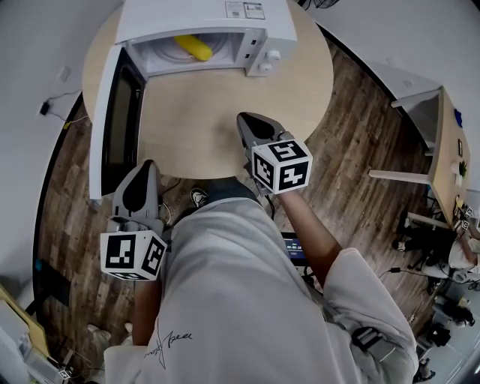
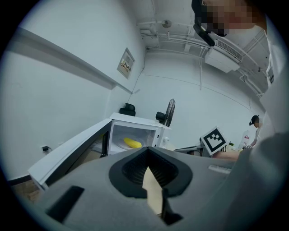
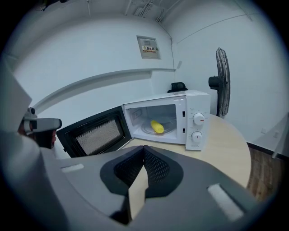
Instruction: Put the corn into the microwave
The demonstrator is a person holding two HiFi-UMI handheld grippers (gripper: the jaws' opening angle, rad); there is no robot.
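Closest to you, your left gripper hangs off the worktop's near edge, over the dark plank floor, its fingers pressed together with nothing between them. Your right gripper sits further in, above the round, pale wooden worktop, and its fingers are also closed tight on nothing. Ahead of the right fingers there is a stretch of bare wood, then the white microwave at the far side of the worktop. Its door is swung fully open and reaches back towards your left fingers, with the dark mesh window facing inwards. The corn lies inside the cavity on the round glass plate, straight ahead of and beyond both pairs of fingers. Two white dials sit one above the other on the panel to the right of the opening. Behind the microwave a standing fan rises to the right, and a small framed sign hangs high on the pale wall above a long ledge. Far off to your right stands another light wooden desk.
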